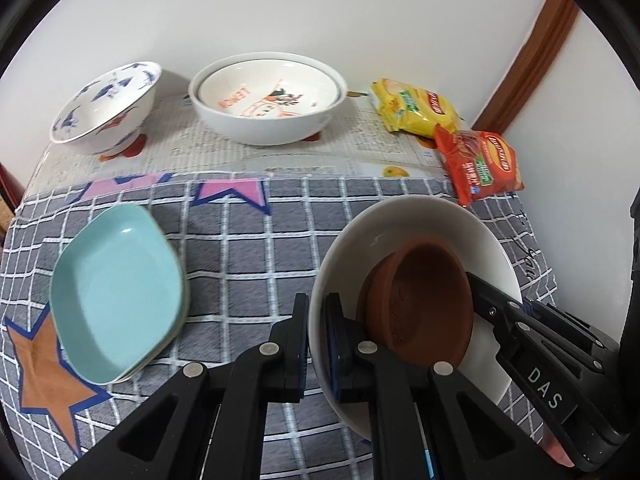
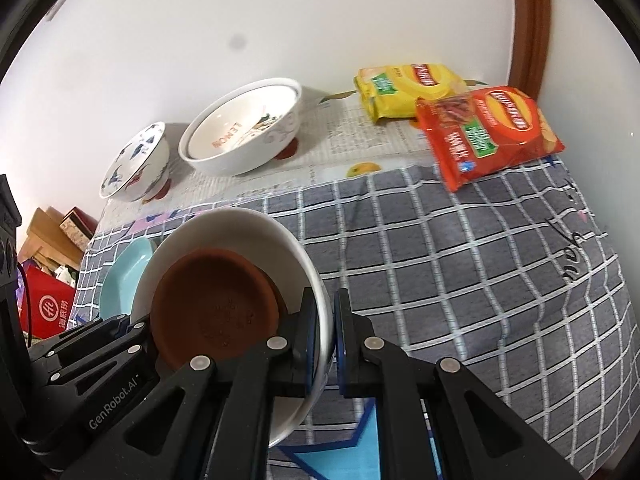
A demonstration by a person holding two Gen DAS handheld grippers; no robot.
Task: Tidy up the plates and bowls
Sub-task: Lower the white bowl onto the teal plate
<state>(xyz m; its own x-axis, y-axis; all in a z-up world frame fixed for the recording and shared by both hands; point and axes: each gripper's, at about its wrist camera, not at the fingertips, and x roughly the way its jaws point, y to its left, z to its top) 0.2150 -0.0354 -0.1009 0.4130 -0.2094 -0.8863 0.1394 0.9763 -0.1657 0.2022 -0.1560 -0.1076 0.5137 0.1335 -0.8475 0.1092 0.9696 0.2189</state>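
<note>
White bowl (image 1: 404, 224), carrying a brown dish (image 1: 424, 300), is clamped at opposite rims by the left hand-held gripper (image 1: 318, 344) and right hand-held gripper (image 2: 326, 340), with the stacked bowls (image 1: 268, 100) ahead.

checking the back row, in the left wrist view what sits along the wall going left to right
blue-patterned bowl → white bowl with the lemon-print dish nested inside → yellow snack bag → red snack bag
</note>
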